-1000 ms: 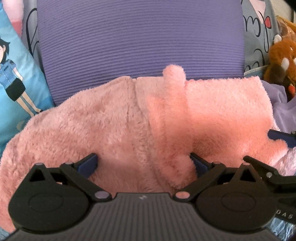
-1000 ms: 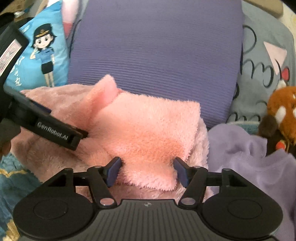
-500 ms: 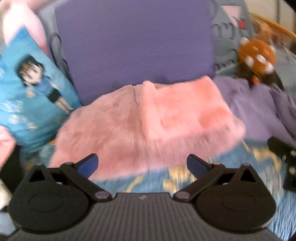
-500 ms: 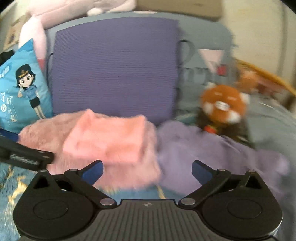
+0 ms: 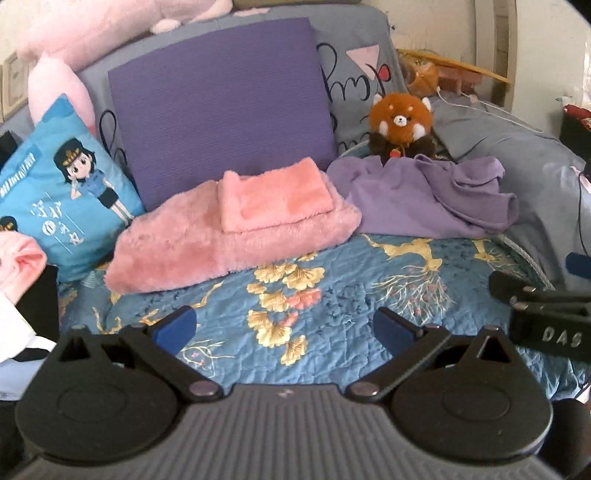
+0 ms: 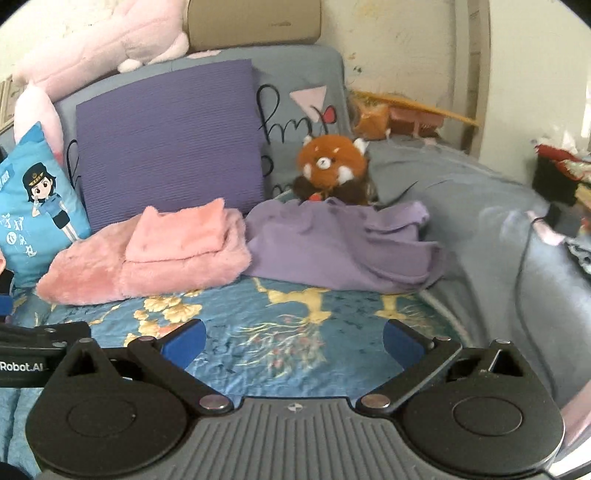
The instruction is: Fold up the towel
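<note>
Both grippers hang over the blue quilted bedspread with gold leaf print (image 5: pixel 332 302), and neither has anything in it. The left gripper (image 5: pixel 284 328) has its blue-padded jaws spread wide, only bedspread showing between them. The right gripper (image 6: pixel 291 339) is just as wide open, empty too.

The task's thing, the small folded salmon-pink fluffy towel (image 5: pixel 273 199), lies on top of a larger, paler pink fluffy blanket (image 5: pixel 207 251), and that pile sits right at the foot of the big upright purple ribbed cushion (image 5: pixel 221 99). Take that cushion as the marker. To its left leans a blue square pillow printed with a cartoon girl in uniform (image 5: pixel 62 188), its corner near the blanket's end. To the cushion's right, a crumpled lilac cloth (image 5: pixel 424 199) lies just beside the pink pile, touching its edge. Behind that cloth sits an orange-brown red-panda plush toy (image 5: pixel 400 122). Above the cushion sprawls a large pale pink plush (image 5: pixel 92 33). A grey sheet with black lettering (image 5: pixel 354 81) covers the backing behind it.

Between the open jaws and the towel there is only bare bedspread.
</note>
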`<action>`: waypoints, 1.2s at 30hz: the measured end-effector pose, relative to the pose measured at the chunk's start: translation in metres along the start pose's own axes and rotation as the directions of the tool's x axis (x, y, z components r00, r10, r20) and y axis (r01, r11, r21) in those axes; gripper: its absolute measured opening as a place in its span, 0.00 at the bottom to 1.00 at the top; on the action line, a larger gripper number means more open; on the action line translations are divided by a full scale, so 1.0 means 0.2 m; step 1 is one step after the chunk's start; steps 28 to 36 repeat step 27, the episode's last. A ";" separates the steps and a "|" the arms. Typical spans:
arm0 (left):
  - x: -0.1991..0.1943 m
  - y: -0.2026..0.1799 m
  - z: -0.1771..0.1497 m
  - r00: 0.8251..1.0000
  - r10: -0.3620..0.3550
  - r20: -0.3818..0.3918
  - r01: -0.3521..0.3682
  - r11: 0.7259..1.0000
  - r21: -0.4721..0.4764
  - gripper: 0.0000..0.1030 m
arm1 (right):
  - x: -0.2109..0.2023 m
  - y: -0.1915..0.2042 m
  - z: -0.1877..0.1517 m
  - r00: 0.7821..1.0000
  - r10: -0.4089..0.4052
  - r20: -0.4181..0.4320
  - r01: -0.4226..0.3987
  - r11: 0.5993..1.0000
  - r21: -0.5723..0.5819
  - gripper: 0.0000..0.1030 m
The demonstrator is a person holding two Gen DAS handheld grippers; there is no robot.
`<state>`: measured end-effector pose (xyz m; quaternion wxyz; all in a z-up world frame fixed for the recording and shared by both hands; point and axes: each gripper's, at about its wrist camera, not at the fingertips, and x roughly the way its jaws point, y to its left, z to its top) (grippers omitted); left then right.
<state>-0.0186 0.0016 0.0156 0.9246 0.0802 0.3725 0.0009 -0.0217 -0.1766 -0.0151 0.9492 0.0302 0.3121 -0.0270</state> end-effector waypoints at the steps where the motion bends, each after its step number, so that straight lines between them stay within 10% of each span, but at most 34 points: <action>1: -0.01 0.00 0.00 1.000 0.005 -0.002 -0.005 1.000 -0.006 1.00 | -0.02 -0.02 0.00 1.000 0.005 0.005 -0.005 1.000 0.014 1.00; 36: -0.01 0.11 -0.04 0.997 0.068 -0.046 -0.070 0.995 -0.064 1.00 | -0.06 0.01 -0.06 1.000 0.007 0.000 -0.007 0.997 0.080 1.00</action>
